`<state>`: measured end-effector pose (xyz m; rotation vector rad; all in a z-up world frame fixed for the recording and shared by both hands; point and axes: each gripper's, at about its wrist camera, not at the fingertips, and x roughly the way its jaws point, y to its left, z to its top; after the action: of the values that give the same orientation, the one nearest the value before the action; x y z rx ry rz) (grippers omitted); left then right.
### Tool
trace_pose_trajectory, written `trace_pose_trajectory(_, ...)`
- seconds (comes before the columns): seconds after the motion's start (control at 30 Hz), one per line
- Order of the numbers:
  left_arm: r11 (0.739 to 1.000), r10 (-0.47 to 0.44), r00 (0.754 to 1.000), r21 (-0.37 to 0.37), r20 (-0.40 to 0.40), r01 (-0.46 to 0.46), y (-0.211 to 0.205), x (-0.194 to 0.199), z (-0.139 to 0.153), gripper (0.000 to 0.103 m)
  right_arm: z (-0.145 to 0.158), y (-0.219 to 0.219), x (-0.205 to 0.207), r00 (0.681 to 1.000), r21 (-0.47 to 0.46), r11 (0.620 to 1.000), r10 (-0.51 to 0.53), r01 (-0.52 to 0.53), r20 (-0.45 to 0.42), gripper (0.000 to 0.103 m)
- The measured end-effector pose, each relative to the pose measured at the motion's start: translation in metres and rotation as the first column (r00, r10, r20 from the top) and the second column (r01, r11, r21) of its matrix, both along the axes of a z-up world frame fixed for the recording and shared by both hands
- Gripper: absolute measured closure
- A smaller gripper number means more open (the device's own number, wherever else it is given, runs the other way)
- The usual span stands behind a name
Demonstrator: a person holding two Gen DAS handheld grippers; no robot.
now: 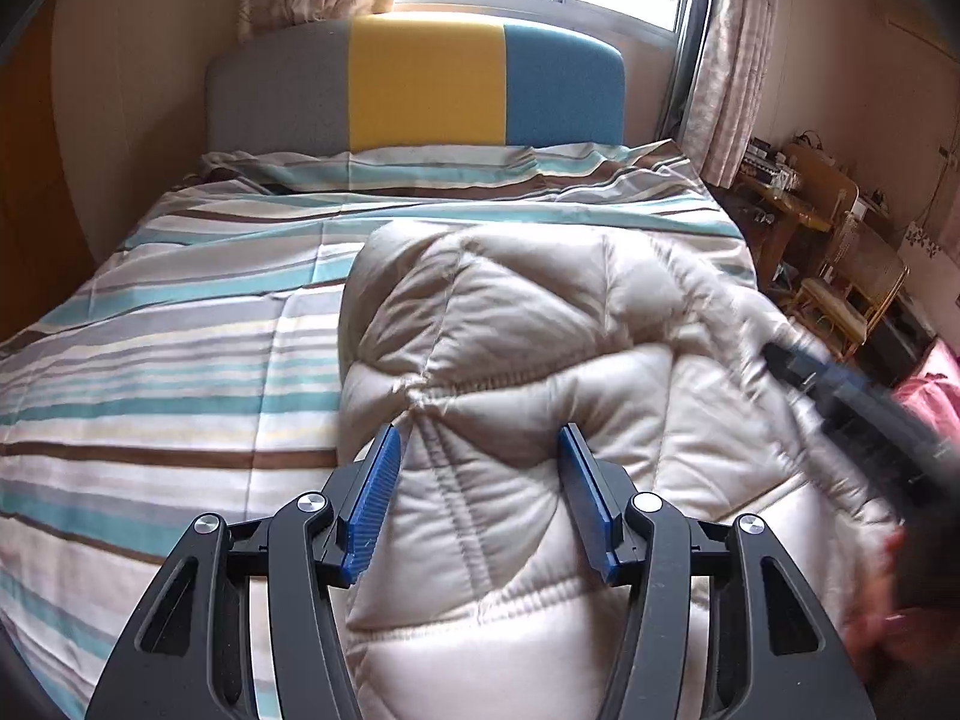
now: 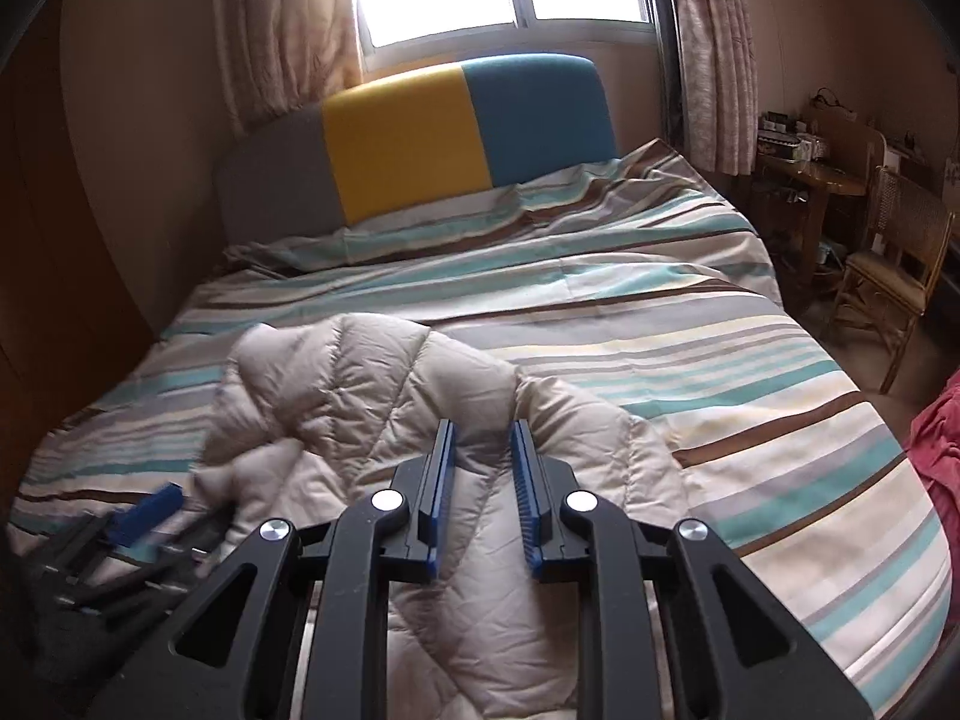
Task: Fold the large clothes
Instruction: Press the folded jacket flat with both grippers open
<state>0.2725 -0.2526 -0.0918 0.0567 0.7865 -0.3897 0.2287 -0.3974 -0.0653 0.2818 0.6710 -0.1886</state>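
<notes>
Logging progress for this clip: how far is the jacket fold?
Done: the beige puffer jacket lies on the striped bed, apparently doubled over at least once, bunched and puffy.
In hand: nothing gripped. The left gripper hovers with jaws wide apart; the right gripper hovers with a narrower gap.
Left: further folds and flattening; the bundle is still lumpy and uneven.

Right hand-held gripper: blurred in the left view.
Quilted coat: lower part is cut off by the frame edge.
</notes>
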Motion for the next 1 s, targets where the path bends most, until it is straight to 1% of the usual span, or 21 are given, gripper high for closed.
trace_pose_trajectory(0.07,1.0,-0.008,1.0,0.0,0.012,0.008,-0.006,0.005,0.002,0.037,-0.013,-0.008,0.004,1.0,0.005,1.0,-0.022,0.022,-0.013,0.085)
trace_pose_trajectory(0.1,1.0,-0.016,1.0,-0.001,0.012,0.016,-0.01,0.007,0.001,0.035,-0.017,-0.011,0.003,0.999,0.008,1.0,-0.029,0.029,-0.014,0.085)
trace_pose_trajectory(0.17,0.999,-0.038,0.999,0.0,-0.015,0.038,-0.019,0.015,-0.007,0.034,-0.025,-0.015,0.002,0.999,0.001,0.999,-0.036,0.036,-0.02,0.085)
trace_pose_trajectory(0.27,0.999,-0.035,0.999,0.009,-0.016,0.035,-0.026,0.019,-0.018,0.027,-0.033,-0.018,0.002,0.999,-0.006,0.999,-0.036,0.036,-0.024,0.085)
trace_pose_trajectory(0.4,1.0,-0.029,0.999,0.006,-0.023,0.029,-0.027,0.023,-0.032,0.021,-0.041,-0.024,0.004,0.999,0.005,1.0,-0.029,0.029,-0.031,0.086)
trace_pose_trajectory(0.47,1.0,-0.028,0.999,0.012,-0.02,0.028,-0.029,0.025,-0.036,0.018,-0.046,-0.027,0.007,0.999,0.028,0.999,-0.025,0.026,-0.04,0.086)
trace_pose_trajectory(0.57,0.999,-0.025,1.0,0.027,-0.014,0.026,-0.031,0.026,-0.043,0.016,-0.051,-0.03,0.011,0.998,0.049,0.998,-0.026,0.028,-0.053,0.086)
trace_pose_trajectory(0.73,0.999,-0.029,1.0,0.029,-0.01,0.03,-0.032,0.03,-0.053,0.014,-0.063,-0.036,0.02,0.997,0.082,0.996,-0.019,0.025,-0.078,0.086)
trace_pose_trajectory(0.93,0.999,-0.025,1.0,0.039,-0.006,0.026,-0.038,0.034,-0.062,0.014,-0.084,-0.049,0.033,0.993,0.143,0.989,-0.005,0.022,-0.114,0.086)
trace_pose_trajectory(1.0,0.999,-0.022,1.0,0.04,-0.003,0.022,-0.039,0.036,-0.067,0.014,-0.09,-0.05,0.039,0.992,0.143,0.99,-0.001,0.018,-0.124,0.086)
